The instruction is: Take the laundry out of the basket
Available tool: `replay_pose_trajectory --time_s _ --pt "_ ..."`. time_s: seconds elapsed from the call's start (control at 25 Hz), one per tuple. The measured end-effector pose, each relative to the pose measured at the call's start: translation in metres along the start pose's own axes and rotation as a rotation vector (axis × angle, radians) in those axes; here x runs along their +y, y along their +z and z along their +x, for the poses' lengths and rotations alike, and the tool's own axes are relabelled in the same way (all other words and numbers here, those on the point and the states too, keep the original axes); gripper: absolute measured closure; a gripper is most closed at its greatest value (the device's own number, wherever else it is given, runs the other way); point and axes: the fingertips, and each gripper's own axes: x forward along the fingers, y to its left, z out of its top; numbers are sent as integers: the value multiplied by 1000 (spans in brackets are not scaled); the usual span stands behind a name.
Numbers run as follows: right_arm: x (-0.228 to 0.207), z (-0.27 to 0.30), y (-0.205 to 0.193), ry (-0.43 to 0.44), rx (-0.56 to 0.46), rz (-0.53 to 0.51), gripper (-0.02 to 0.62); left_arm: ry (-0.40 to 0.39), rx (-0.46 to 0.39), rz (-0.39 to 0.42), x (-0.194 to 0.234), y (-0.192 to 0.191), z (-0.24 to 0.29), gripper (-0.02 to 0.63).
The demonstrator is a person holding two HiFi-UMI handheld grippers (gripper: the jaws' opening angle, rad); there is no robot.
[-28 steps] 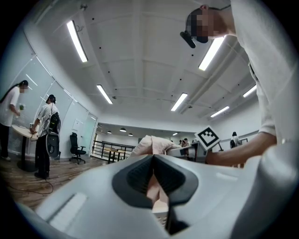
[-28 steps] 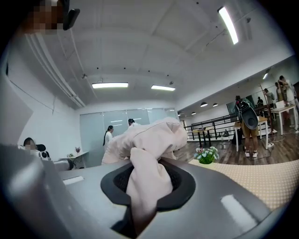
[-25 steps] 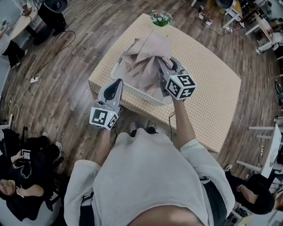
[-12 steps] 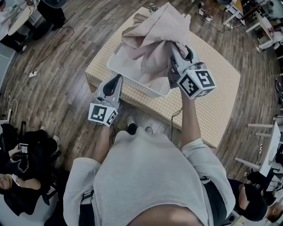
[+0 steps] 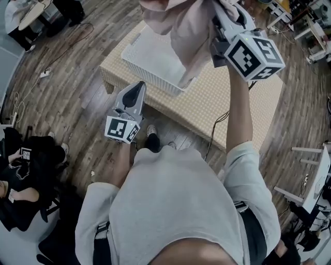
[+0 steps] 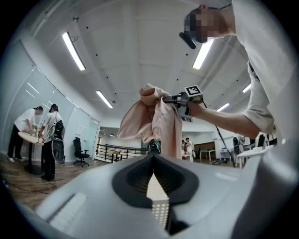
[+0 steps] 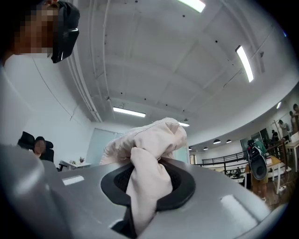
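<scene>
The laundry (image 5: 178, 28), a soft, crumpled pale-pink cloth, hangs bunched at the top centre of the head view. It is pinched between the right gripper's (image 5: 220, 14) jaws, its tail dangling over the white perforated plastic basket (image 5: 155, 77) on the beige checked table (image 5: 227, 103). The left gripper (image 5: 137, 89), lower left, has its jaws together on nothing.

The basket (image 5: 150, 72) stands on the table's (image 5: 232, 103) left part, the laundry (image 5: 178, 26) hanging over it.

Low table (image 5: 207, 98) under checked cloth, white basket (image 5: 150, 77) standing on it, wooden floor (image 5: 67, 88) around
</scene>
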Motion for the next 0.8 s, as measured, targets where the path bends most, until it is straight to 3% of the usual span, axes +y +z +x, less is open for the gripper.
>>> replay_pose_trajectory --time_s 0.16,0.4,0.8 --pt "13 -29 33 26 -62 5 528 35 -1 18 -20 8 -19 595" --pt "47 -84 30 53 -65 15 528 64 20 35 -51 11 -59 595" --pt "73 -164 2 -25 -10 65 528 -21 26 32 -99 21 -87 595"
